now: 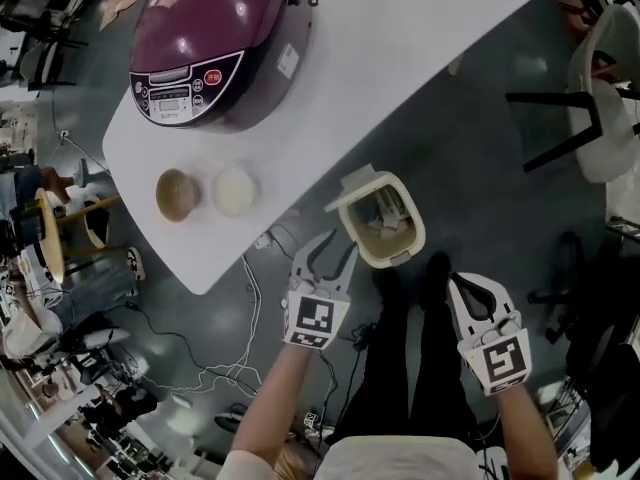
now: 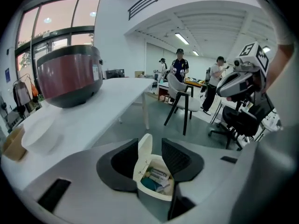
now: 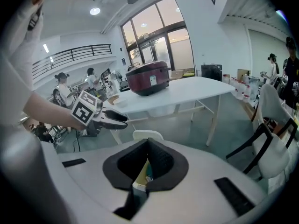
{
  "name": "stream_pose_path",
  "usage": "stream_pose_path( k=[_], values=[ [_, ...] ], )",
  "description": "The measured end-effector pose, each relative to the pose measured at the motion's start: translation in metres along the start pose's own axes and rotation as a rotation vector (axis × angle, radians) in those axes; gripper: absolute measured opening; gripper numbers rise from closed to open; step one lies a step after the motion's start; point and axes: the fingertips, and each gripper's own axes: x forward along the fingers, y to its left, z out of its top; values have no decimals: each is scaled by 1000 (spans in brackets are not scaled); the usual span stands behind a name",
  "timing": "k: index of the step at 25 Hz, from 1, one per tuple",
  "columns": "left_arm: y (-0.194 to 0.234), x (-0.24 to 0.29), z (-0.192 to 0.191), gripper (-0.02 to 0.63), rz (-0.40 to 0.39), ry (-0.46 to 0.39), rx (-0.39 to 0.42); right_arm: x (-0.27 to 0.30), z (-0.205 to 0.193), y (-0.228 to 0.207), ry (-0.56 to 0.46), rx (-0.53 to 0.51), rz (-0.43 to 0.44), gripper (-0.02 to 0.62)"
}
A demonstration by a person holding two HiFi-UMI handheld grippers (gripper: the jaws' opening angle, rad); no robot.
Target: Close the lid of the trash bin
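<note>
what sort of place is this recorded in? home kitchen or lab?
Most likely an open-plan lab or office, not a home: a long white table carrying a rice cooker, a swivel office chair on a grey floor, and people standing at workbenches under strip lights.

A white table is filling the upper left of the frame. It is carrying a purple rice cooker at the top, with a brown bowl and a white bowl sitting side by side near its lower corner. On the grey floor, an open trash bin is standing just right of that corner, and cables are trailing at lower left.
</note>
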Motion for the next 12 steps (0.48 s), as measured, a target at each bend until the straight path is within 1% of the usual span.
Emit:
stream_pose_path(
  k=[5, 8, 12],
  values=[
    [13, 43, -23, 179, 42, 99, 113, 18, -21, -12, 19, 50, 15, 12],
    [24, 64, -33, 189, 71, 146, 160, 27, -29, -17, 28, 64, 23, 12],
    [30, 84, -47, 198, 87, 203, 220, 32, -42, -18, 32, 83, 29, 12]
  ],
)
